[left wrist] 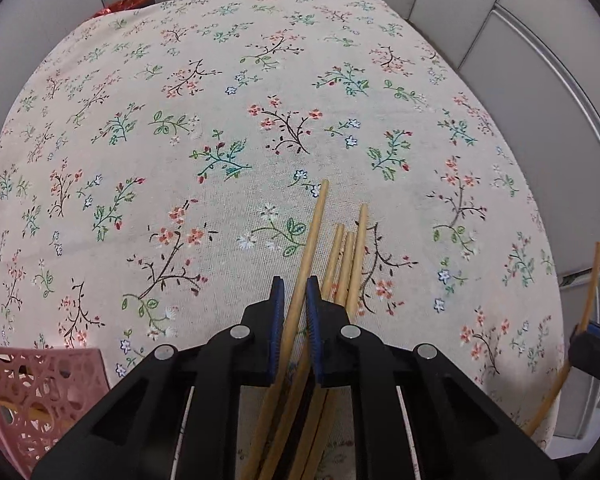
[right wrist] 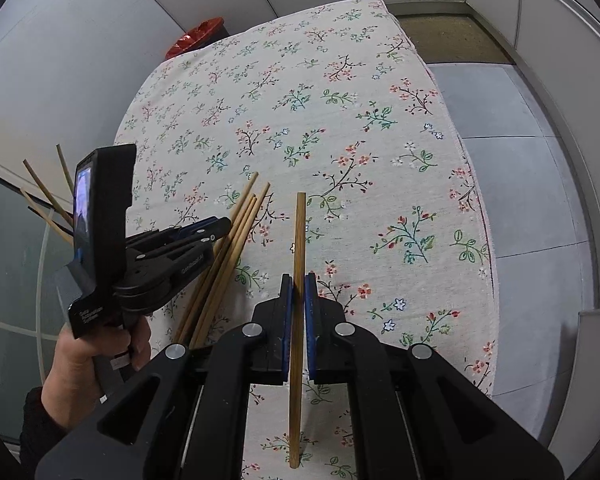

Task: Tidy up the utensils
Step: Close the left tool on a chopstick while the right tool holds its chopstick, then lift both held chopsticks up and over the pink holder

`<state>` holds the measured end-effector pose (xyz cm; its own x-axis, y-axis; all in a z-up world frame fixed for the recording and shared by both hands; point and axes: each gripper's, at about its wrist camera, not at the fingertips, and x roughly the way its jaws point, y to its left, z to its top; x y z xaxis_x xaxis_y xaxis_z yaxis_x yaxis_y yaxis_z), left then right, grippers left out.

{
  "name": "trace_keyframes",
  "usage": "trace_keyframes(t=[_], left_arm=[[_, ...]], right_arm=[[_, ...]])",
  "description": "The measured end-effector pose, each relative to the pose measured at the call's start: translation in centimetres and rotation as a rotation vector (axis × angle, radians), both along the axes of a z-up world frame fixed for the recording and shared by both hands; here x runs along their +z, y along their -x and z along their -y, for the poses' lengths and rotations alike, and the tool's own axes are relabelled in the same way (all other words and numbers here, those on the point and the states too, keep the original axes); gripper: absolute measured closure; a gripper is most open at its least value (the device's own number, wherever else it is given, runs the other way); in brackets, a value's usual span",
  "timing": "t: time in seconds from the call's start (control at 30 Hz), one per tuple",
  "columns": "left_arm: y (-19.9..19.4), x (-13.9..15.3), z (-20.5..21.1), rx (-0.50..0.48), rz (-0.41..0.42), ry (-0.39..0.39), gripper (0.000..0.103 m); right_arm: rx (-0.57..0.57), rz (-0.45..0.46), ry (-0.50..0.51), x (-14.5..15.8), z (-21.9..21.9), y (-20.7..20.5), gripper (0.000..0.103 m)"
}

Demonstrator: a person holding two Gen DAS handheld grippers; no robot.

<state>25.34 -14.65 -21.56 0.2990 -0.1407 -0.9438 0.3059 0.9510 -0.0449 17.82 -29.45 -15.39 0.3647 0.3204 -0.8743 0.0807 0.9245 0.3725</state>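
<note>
A single pale chopstick [left wrist: 305, 264] is clamped between the closed jaws of the left gripper [left wrist: 295, 300], at the lower centre of the left wrist view, while a loose bundle of chopsticks [left wrist: 346, 268] lies just to its right on the floral tablecloth [left wrist: 220, 120]. In the right wrist view, a darker chopstick [right wrist: 299, 280] is held by the shut jaws of the right gripper [right wrist: 299, 304], low in the frame's centre, its tip pointing toward the top of the frame. The grips are taken on thin, round sticks, so a slip or a swivel between the pads could be expected if either hand is tilted sharply. The bundle could also be dragged or scattered, since it lies touching or nearly touching the left gripper's right finger. The two grippers are seen near each other, so a clash of stick against stick is possible. A pink perforated basket [left wrist: 40, 392] is seen at the lower left corner of the left wrist view; something yellowish shows through its holes, probably chopsticks, though this cannot be told for certain.
</note>
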Motion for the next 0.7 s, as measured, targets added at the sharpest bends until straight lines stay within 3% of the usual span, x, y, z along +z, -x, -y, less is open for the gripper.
trace_keyframes(t=[0.37,0.53,0.7], left_arm=[[0.1,0.2,0.0,0.024,0.029,-0.02,0.094],[3.4,2.5,-1.6,0.035,0.077,-0.011,0.095],[8.4,6.9,-3.9,0.037,0.182,0.041,0.097]], right_arm=[[-0.008,0.008,0.016,0.2,-0.1,0.6,0.098],[-0.011,0.043,0.046,1.0,0.1,1.7,0.098],[-0.003,0.107,0.066,2.6,-0.7,2.7,0.098]])
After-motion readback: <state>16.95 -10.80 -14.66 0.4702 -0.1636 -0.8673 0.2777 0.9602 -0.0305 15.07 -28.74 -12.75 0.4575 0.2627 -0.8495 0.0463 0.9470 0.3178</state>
